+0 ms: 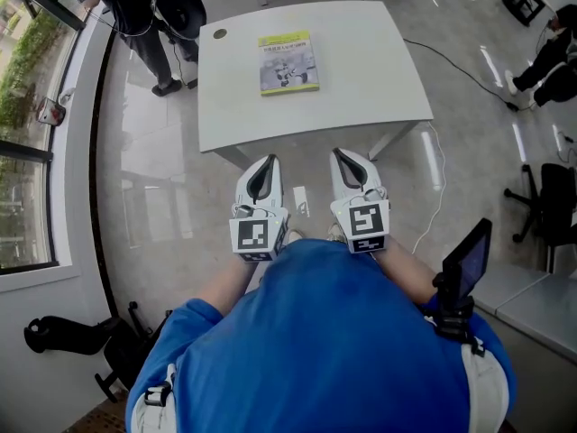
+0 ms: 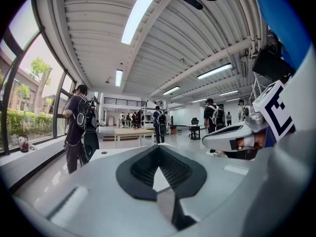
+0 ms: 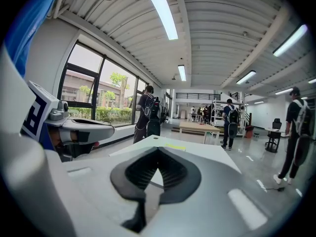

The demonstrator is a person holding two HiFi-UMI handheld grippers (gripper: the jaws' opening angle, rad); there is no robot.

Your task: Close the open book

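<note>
Tongs pinched empty, left gripper (image 1: 267,160), right gripper (image 1: 339,153) at table (image 1: 361,106) near edge; book (image 1: 288,61) well beyond.

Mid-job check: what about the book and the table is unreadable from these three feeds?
- Book, head view: cover print too small to read; page edges do not show from overhead.
- Book, right gripper view: only a thin yellow sliver at a grazing angle.
- Book, left gripper view: not in sight; the left gripper covers the middle of the tabletop.
- Round mark at the table corner, head view: too small to identify.
</note>
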